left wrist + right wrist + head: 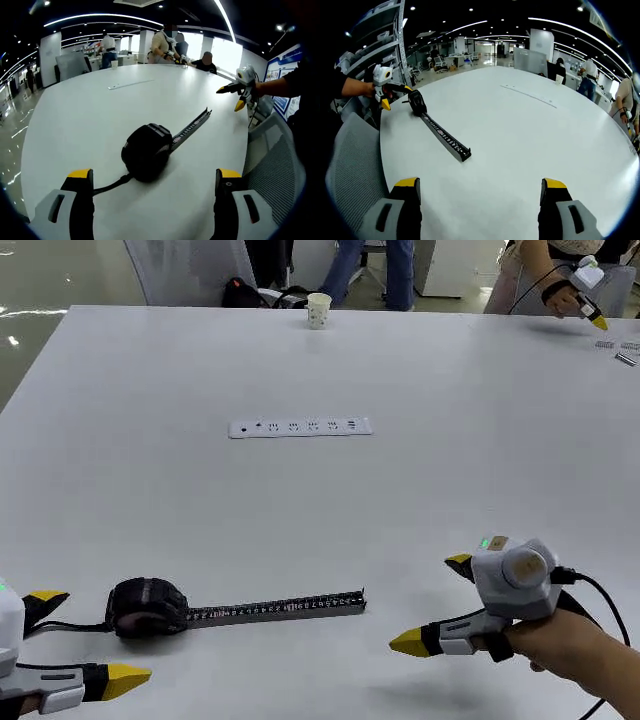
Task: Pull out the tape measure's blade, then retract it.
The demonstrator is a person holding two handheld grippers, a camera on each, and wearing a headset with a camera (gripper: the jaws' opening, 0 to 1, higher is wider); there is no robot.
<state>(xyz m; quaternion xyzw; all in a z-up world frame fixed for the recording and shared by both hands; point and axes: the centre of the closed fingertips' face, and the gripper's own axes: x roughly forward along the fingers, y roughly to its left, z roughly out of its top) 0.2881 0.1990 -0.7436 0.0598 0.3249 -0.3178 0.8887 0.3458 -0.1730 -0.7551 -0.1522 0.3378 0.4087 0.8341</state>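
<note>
Tape measure [147,607]: lower left of the head view, case lying on the table [420,470].
Blade [275,608]: drawn out flat toward frame centre; it probably rests there locked, so retraction remains.
Left tongs [85,637]: wide open and empty, aimed at the case just ahead, seemingly to steady it.
Right tongs [434,601]: open and empty at lower right, apart from the blade's hook end.

left tongs [85,637]: jaws apart | right tongs [432,602]: jaws apart
</note>
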